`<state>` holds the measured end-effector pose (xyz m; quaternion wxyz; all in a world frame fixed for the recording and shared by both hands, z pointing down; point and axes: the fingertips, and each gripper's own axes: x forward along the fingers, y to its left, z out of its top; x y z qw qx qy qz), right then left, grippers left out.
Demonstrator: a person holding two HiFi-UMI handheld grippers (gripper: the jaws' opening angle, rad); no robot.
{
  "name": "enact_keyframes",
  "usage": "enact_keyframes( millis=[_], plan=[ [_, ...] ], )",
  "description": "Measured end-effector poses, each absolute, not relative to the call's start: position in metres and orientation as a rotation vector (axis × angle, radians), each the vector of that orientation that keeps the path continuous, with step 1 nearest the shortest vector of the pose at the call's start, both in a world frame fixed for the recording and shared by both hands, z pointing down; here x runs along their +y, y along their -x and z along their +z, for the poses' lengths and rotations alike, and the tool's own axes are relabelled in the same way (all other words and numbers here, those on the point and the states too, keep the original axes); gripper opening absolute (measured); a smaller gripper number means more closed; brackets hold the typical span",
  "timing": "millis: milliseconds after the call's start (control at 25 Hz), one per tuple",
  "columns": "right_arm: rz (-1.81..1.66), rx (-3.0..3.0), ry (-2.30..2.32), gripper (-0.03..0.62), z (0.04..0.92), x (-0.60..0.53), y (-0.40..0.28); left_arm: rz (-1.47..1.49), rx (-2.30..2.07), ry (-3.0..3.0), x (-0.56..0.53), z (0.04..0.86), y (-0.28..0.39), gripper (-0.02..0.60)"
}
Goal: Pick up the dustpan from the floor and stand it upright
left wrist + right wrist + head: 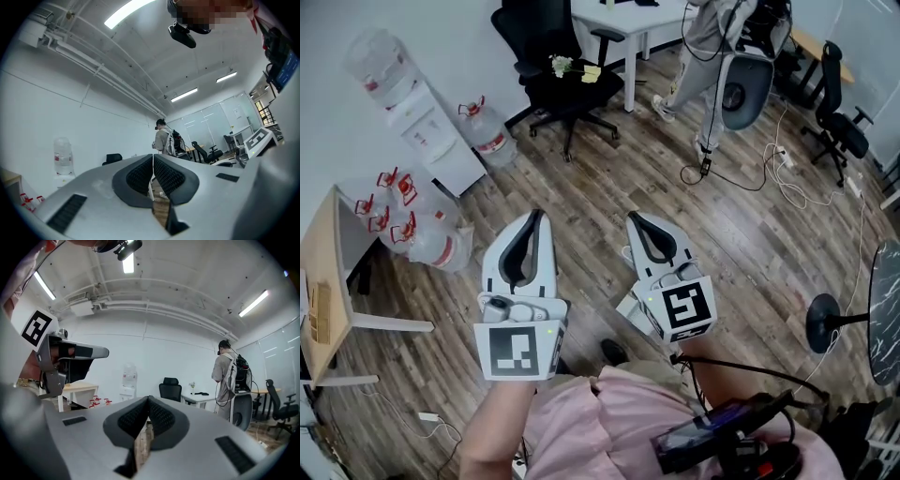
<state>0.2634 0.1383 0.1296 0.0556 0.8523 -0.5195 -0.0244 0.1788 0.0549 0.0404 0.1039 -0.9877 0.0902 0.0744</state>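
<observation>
Nothing is done yet. Your left gripper point(534, 217) and right gripper point(636, 219) are both closed and empty, and no dustpan shows.

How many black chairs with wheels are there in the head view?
2. One black chair stands at the top, by the white desk. The other black chair is at the right edge. More may be hidden outside this view.

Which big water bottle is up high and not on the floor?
The bottle atop the white water dispenser. The red-handled bottles all sit down on the wooden floor.
</observation>
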Motion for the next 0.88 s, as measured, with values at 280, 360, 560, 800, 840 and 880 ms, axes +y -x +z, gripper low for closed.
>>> enact_keyframes(
  millis=[280, 360, 560, 800, 840, 880],
  plan=[
    [-0.083, -1.589, -2.6, 0.0, 0.125, 0.141, -0.256, 0.264, 0.245, 2.904, 0.056, 0.034, -0.172, 0.014],
    [-0.08, -1.587, -2.605, 0.0, 0.124, 0.142, -0.255, 0.261, 0.239, 2.901, 0.058, 0.033, -0.171, 0.014],
    [-0.079, -1.588, -2.603, 0.0, 0.122, 0.14, -0.254, 0.257, 0.243, 2.9, 0.057, 0.031, -0.169, 0.014],
    [-0.089, -1.599, -2.602, 0.0, 0.117, 0.134, -0.251, 0.23, 0.242, 2.94, 0.054, 0.033, -0.168, 0.014],
    [-0.091, -1.602, -2.599, 0.0, 0.116, 0.133, -0.25, 0.235, 0.234, 2.933, 0.054, 0.032, -0.168, 0.014],
    [-0.092, -1.604, -2.597, 0.0, 0.116, 0.133, -0.25, 0.24, 0.225, 2.924, 0.053, 0.032, -0.168, 0.014]
  ],
)
